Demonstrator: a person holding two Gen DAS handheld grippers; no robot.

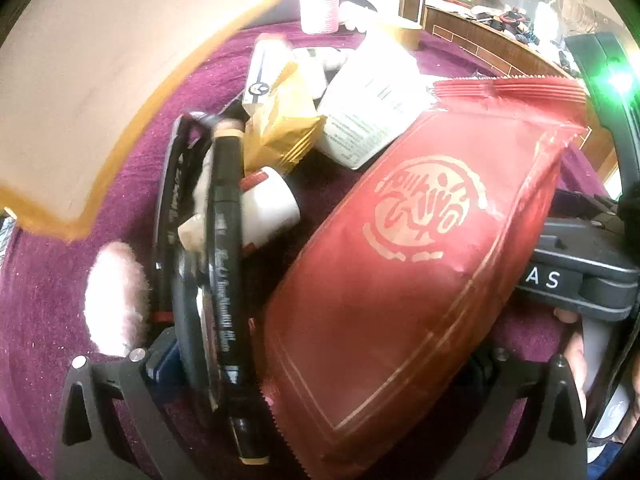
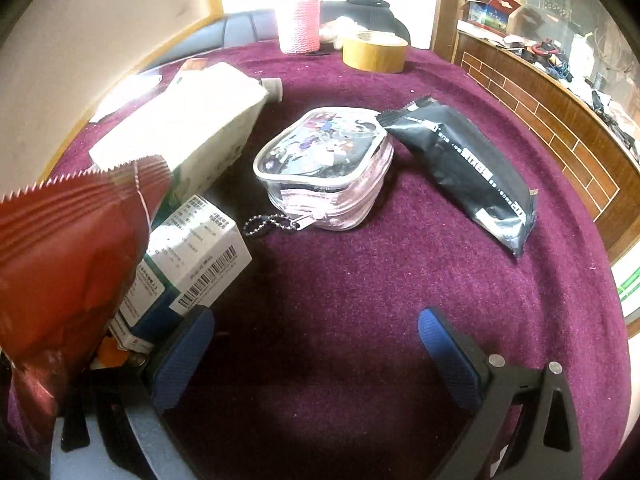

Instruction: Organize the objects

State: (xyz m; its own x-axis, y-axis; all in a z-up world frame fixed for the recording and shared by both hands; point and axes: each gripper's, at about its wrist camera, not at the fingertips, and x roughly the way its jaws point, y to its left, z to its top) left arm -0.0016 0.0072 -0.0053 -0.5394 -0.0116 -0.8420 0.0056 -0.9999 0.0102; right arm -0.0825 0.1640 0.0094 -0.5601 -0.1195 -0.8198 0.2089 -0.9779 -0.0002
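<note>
In the left wrist view a large red snack pouch (image 1: 408, 272) fills the space between my left gripper's fingers (image 1: 320, 360), beside a black marker (image 1: 226, 264) and a black hoop; the fingertips are hidden, so the grip is unclear. Behind lie a gold packet (image 1: 280, 128), a white bottle (image 1: 268, 204) and a white box (image 1: 372, 112). My right gripper (image 2: 316, 356) is open and empty over purple cloth. Ahead of it sit a clear zip pouch (image 2: 324, 164) and a black packet (image 2: 464, 168). The red pouch (image 2: 68, 264) shows at the left.
The table has a purple cloth (image 2: 360, 280). A tape roll (image 2: 374, 52) and a pink knitted cup (image 2: 300, 24) stand at the back. Barcoded boxes (image 2: 196, 256) and a white carton (image 2: 188, 124) lie left. A wooden shelf of clutter (image 2: 560, 68) is right.
</note>
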